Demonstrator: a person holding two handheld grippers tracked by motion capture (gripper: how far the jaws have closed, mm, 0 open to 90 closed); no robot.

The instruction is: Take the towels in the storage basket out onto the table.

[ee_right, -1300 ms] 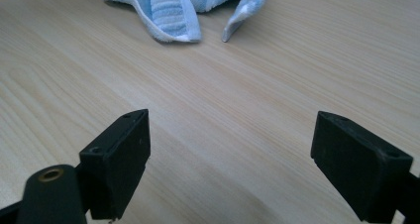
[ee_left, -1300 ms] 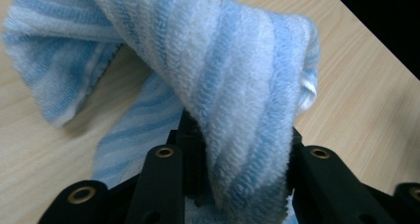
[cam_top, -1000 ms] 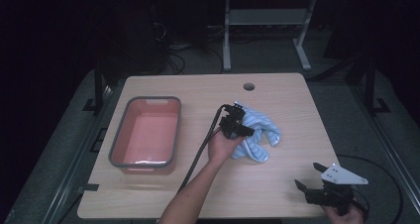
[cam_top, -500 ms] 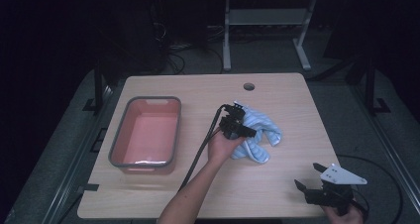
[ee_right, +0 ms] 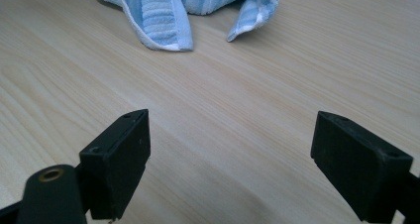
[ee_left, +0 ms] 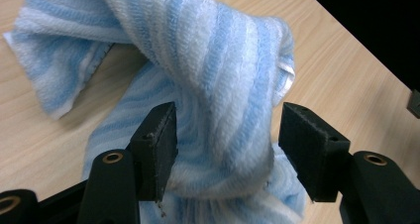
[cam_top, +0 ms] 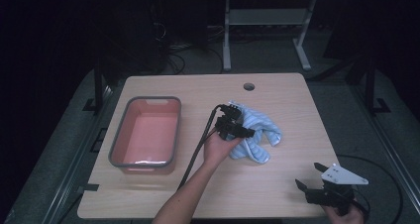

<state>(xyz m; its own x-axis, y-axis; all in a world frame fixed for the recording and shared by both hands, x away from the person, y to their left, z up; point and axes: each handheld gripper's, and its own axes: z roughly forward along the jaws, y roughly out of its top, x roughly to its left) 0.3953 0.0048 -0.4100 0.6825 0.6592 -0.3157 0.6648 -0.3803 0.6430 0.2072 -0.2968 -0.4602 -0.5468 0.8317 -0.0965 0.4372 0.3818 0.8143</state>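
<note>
Right claw (cam_top: 317,184) idles at the near bench (cam_top: 277,194) edge, jaws wide apart, nothing between. Left claw (ee_left: 225,149) is nearer the towel (ee_left: 218,75): jaws apart, straddling a raised twisted fold. Towel lies bunched mid-bench, right of the pink tub (cam_top: 146,135).

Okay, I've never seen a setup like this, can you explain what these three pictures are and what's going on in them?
A person at a wooden table holds a handheld tool with two black jaws in each hand. One picture looks down from above; the other two come from cameras riding on each tool. On the table lie a blue-striped towel and a pink tub. The left gripper has its jaws open around a fold of the towel, not yet closed. The right gripper hovers open near the table's near right corner, holding nothing.
</note>
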